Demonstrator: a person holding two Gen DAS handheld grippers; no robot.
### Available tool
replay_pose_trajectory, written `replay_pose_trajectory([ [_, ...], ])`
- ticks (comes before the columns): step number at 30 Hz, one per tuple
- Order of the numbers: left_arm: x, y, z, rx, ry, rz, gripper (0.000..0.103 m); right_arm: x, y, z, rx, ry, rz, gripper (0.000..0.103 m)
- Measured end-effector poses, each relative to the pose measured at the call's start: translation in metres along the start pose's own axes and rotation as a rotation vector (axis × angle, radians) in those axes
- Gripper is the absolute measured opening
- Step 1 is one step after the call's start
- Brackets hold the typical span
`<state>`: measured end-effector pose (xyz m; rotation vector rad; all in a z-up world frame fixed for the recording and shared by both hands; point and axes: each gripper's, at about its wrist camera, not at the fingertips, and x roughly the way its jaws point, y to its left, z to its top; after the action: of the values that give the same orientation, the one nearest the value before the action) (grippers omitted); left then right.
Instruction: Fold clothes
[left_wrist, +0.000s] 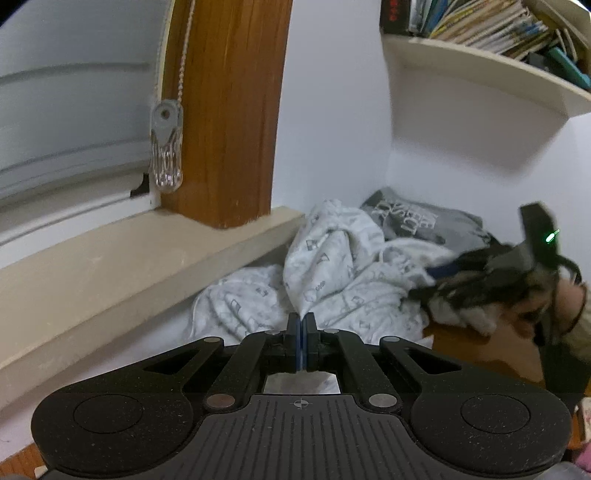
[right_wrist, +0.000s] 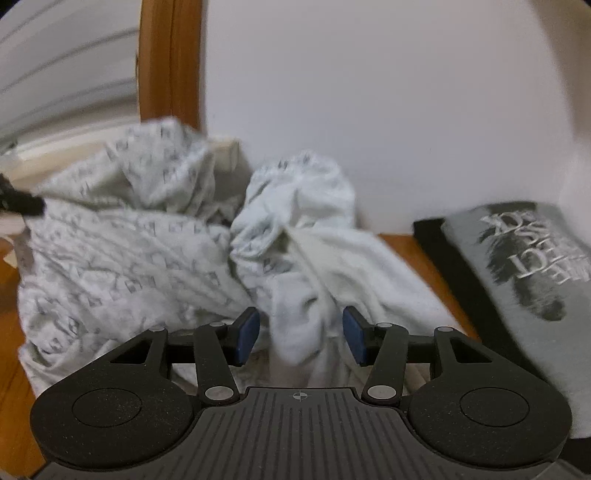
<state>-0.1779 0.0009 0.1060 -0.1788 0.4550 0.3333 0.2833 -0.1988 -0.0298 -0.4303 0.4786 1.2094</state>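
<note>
Left gripper (left_wrist: 301, 325) jaws are fully closed, pinching a fold of the white patterned garment (left_wrist: 332, 266) (crumpled by the wall ledge (left_wrist: 147, 266)). Right gripper (right_wrist: 300, 332) sits half open, a white bunch between the pads, not pressed. Grey printed shirt (right_wrist: 524, 266) already lies folded alongside. Step: grabbing the garment. Next probably needs the right to clamp, then lift and spread flat.

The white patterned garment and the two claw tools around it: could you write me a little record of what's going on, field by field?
garment: white patterned garment, crumpled on the wooden surface
left gripper: shut, pinching a fold of the garment
right gripper: jaws apart, a bunch of the cloth between them, pads not pressing it
nearby: folded grey printed shirt, lying to the right
folding: not yet done
</note>
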Motion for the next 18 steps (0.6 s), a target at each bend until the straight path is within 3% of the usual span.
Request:
replay_pose_trajectory([
  [1, -0.004, -0.002, 0.002, 0.001, -0.010, -0.003, 0.001, 0.004, 0.001, -0.001, -0.016, 0.010, -0.008, 0.047],
  [3, -0.013, -0.005, 0.007, 0.006, -0.030, -0.004, 0.001, 0.009, 0.001, -0.002, -0.035, 0.022, -0.014, 0.023],
  [5, -0.020, -0.007, 0.009, 0.009, -0.048, 0.000, 0.001, 0.003, -0.008, 0.004, -0.026, 0.004, -0.012, 0.011],
  [14, -0.061, -0.012, 0.020, 0.003, -0.150, 0.007, 0.001, -0.065, -0.046, 0.045, -0.005, -0.183, -0.099, 0.008],
  [18, -0.068, -0.016, 0.031, 0.001, -0.177, 0.014, 0.001, -0.081, -0.050, 0.049, 0.012, -0.212, -0.129, 0.008],
])
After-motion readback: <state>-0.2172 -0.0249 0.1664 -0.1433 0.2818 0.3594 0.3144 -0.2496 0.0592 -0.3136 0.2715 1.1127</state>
